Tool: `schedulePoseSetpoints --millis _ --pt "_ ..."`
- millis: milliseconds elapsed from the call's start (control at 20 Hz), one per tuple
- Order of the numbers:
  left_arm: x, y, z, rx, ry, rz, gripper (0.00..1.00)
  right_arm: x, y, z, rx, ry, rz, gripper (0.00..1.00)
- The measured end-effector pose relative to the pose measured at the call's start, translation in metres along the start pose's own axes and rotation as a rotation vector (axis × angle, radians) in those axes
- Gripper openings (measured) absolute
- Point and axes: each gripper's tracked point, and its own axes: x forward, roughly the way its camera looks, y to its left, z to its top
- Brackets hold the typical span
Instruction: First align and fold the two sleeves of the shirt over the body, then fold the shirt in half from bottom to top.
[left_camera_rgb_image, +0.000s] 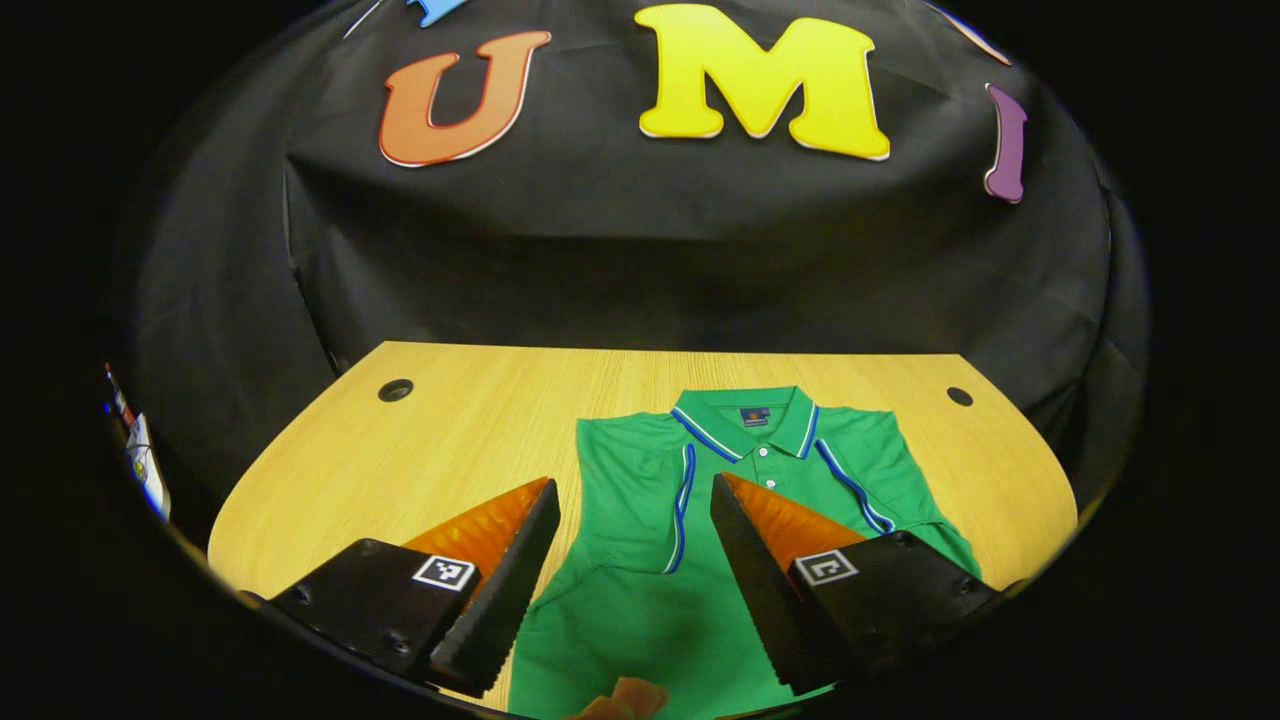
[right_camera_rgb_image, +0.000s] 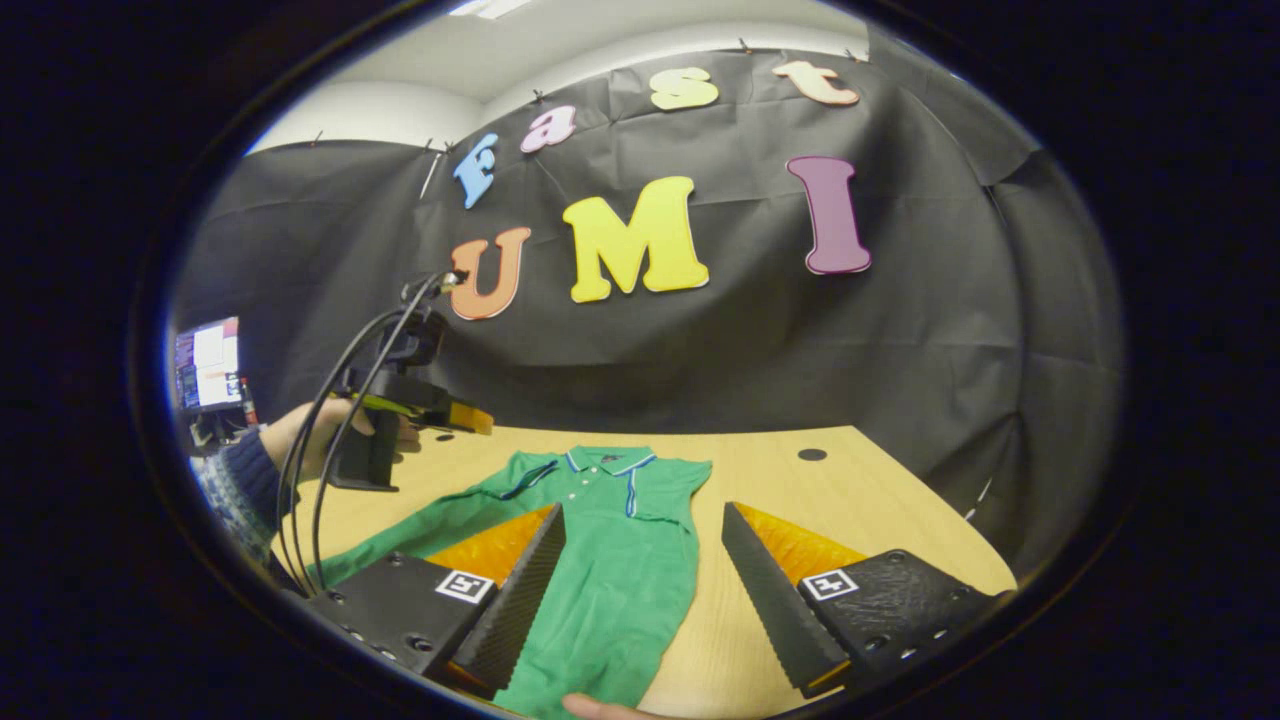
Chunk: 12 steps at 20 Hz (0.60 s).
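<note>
A green polo shirt (left_camera_rgb_image: 650, 590) with blue-and-white trim lies flat, collar (left_camera_rgb_image: 745, 415) toward the wall, on the wooden table (left_camera_rgb_image: 420, 450). My left gripper (left_camera_rgb_image: 634, 483) hangs open above the shirt's chest with nothing between its fingers. In the left gripper view, one sleeve lies along the shirt's right side. My right gripper (right_camera_rgb_image: 642, 508) is open too, over the lower body of the shirt (right_camera_rgb_image: 610, 570). In the right gripper view, a sleeve (right_camera_rgb_image: 420, 530) stretches out to the left. There a hand (right_camera_rgb_image: 300, 435) holds the left gripper (right_camera_rgb_image: 470, 418) above the table's left part.
The table (right_camera_rgb_image: 880, 500) has a round cable hole (left_camera_rgb_image: 395, 390) at its back left and another (left_camera_rgb_image: 959, 396) at its back right. The black cloth wall stands close behind. A monitor (right_camera_rgb_image: 207, 365) glows at far left. A fingertip (left_camera_rgb_image: 625, 700) shows at the bottom edge.
</note>
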Motion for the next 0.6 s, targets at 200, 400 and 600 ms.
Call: schedulePoseSetpoints --millis 200,400,600 --pt "-0.066 0.012 0.011 0.005 -0.124 0.018 1.00 -0.034 0.005 0.004 -0.027 -0.031 -0.021 1.00" --pt "-0.126 0.019 -0.001 0.024 -0.229 -0.011 1.00 -0.061 0.009 0.006 -0.047 -0.048 -0.042 0.96" --pt "-0.175 0.056 -0.037 0.011 -0.309 0.049 1.00 -0.071 0.012 0.007 -0.063 -0.094 -0.053 0.96"
